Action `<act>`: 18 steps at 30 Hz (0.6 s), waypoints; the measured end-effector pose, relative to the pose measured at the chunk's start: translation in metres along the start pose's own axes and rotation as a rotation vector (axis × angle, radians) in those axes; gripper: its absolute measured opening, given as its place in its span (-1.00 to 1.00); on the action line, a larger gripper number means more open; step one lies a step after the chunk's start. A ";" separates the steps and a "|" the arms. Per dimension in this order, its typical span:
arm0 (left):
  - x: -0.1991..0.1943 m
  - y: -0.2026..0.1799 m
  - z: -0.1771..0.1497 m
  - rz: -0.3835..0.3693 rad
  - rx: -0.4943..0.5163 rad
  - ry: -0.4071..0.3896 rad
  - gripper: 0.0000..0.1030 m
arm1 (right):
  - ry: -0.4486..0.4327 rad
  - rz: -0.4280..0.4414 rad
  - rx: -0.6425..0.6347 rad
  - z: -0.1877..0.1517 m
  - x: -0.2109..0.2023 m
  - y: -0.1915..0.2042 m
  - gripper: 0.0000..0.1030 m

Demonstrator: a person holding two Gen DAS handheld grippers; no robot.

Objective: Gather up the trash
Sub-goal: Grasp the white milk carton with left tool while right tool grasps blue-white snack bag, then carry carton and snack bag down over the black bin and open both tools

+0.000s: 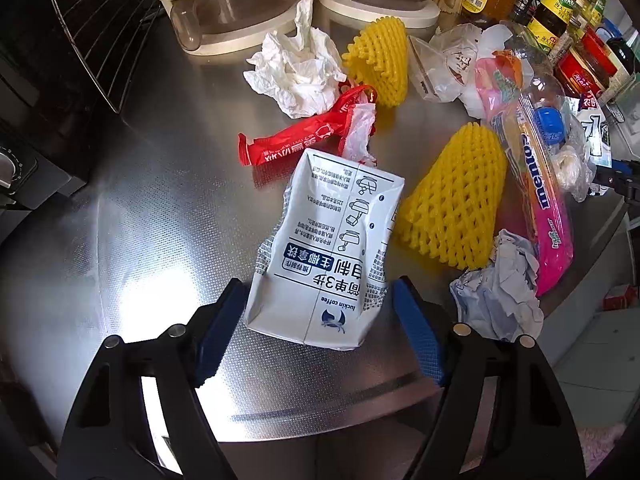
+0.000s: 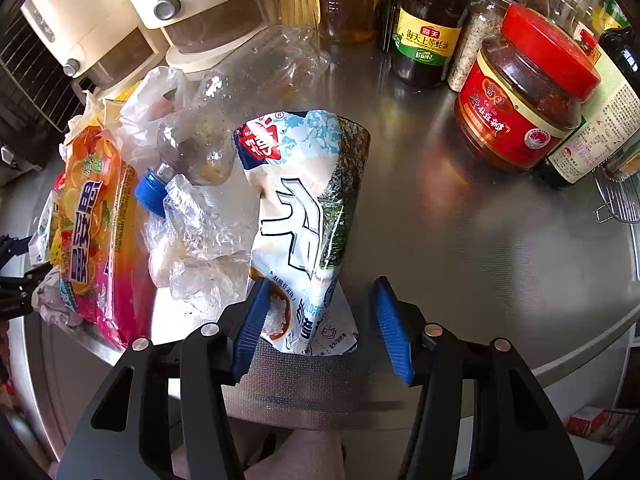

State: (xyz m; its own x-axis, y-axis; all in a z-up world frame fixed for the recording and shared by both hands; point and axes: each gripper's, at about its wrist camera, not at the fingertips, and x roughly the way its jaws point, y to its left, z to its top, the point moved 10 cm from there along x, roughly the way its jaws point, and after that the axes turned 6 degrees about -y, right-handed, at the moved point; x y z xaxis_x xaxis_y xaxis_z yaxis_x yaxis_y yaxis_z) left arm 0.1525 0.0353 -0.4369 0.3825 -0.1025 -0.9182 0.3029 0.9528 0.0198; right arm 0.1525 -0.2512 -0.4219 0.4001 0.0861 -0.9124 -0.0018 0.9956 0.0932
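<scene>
Straddling the white coffee pouch (image 1: 320, 256) with my left gripper (image 1: 320, 328), pads apart, not yet clamped; my right gripper (image 2: 320, 320) likewise brackets the seaweed snack bag (image 2: 304, 216). Nothing is collected yet: wrappers, tissues and foam nets litter the worktop (image 1: 140, 220).

White pouch (image 1: 320, 256): "luckin coffee", printed upside down in the left wrist view.
Pink candy pack (image 1: 538, 184): "mentos".
Dark sauce bottle (image 2: 430, 20): "260g" and "OYSTER SAUCE" on its yellow label.
Other labels: Chinese print, not transcribed.
</scene>
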 end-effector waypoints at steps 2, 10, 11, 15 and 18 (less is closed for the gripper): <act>-0.002 0.002 0.002 -0.001 -0.007 -0.006 0.18 | 0.008 0.023 0.019 0.001 0.000 0.001 -0.22; -0.007 0.002 0.002 -0.010 -0.024 -0.017 0.10 | -0.036 0.005 0.021 0.005 -0.019 0.001 -0.86; -0.009 0.001 0.001 -0.008 -0.026 -0.021 0.10 | -0.042 0.001 0.020 0.005 -0.021 0.002 -0.88; -0.020 0.001 0.001 0.000 -0.045 -0.039 -0.05 | -0.066 -0.015 0.016 0.003 -0.032 0.000 -0.93; -0.031 0.001 0.002 0.011 -0.044 -0.059 -0.06 | -0.085 -0.019 0.017 0.001 -0.042 -0.002 -0.94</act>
State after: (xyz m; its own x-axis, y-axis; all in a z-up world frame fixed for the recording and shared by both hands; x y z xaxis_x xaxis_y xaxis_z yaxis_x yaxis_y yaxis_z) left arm 0.1423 0.0390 -0.4079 0.4370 -0.1072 -0.8930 0.2597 0.9656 0.0112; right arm 0.1367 -0.2568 -0.3837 0.4766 0.0626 -0.8769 0.0223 0.9963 0.0833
